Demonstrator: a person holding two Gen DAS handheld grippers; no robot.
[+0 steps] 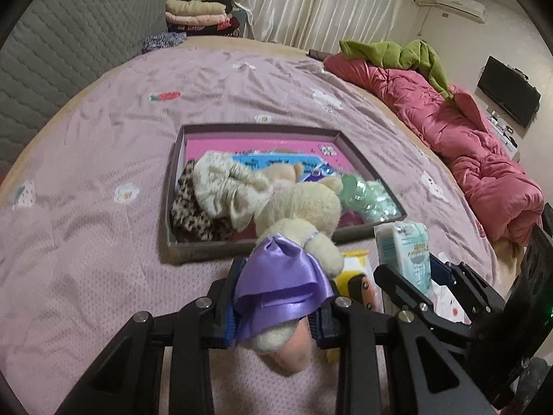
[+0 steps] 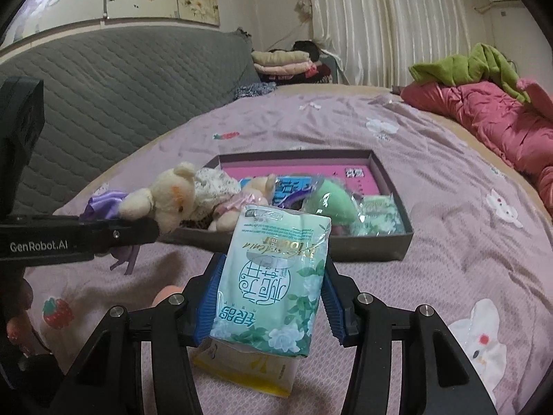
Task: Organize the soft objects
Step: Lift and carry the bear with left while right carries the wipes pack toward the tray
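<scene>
Left claw (image 1: 276,297) clamps teddy bear (image 1: 300,214) (level, above bedspread).

**Around the bed**

A lilac bedspread (image 1: 103,159) with cartoon prints covers the bed. A pink quilt (image 1: 466,138) is bunched along its far side, a green blanket (image 1: 397,53) on top. A grey quilted sofa (image 2: 114,79) stands beside, folded clothes (image 2: 283,60) behind it, cream curtains (image 2: 390,24) beyond. A TV (image 1: 508,95) hangs on the wall.
</scene>
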